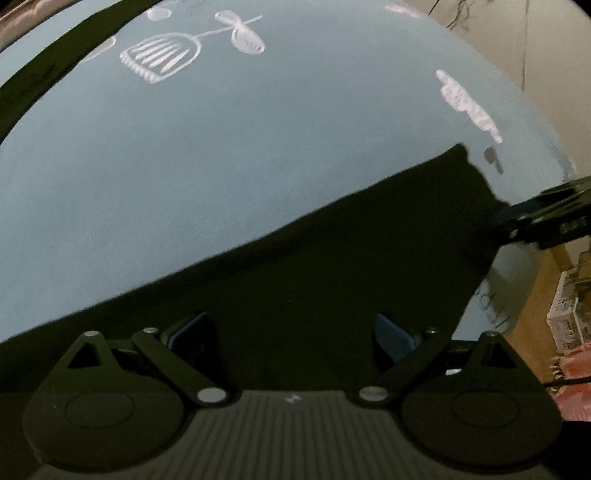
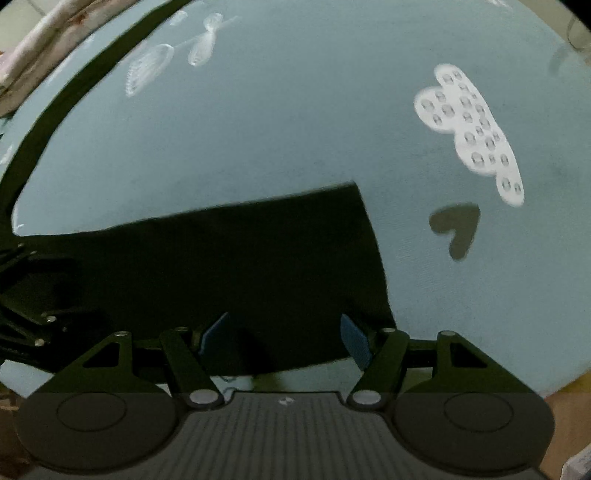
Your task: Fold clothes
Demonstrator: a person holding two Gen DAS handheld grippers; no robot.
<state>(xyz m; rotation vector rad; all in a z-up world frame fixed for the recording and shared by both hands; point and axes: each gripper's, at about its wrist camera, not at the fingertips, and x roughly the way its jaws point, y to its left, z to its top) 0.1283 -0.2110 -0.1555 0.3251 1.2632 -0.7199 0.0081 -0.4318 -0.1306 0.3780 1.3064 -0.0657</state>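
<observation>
A black garment [image 1: 295,266] lies flat on a blue sheet, its far corner pointing toward the upper right. My left gripper [image 1: 290,332] hovers over its near part, open, with the blue pads [image 1: 188,332] wide apart and black cloth showing between them. My right gripper [image 2: 284,332] is also open, over the garment [image 2: 240,258] near its right edge, with its blue pads [image 2: 354,343] spread. Each view shows the other gripper at its side: the right one [image 1: 535,218] by the garment's right corner, the left one [image 2: 29,295] on the cloth. A long black strip [image 2: 74,92] curves across the far left.
The blue sheet [image 1: 258,129] carries white printed figures [image 2: 469,129] and a grey heart [image 2: 456,229]. Beyond the sheet's right edge are a wooden floor, a white box [image 1: 565,317] and a red rug [image 1: 576,369]. Pale bedding [image 2: 44,33] lies at the far left.
</observation>
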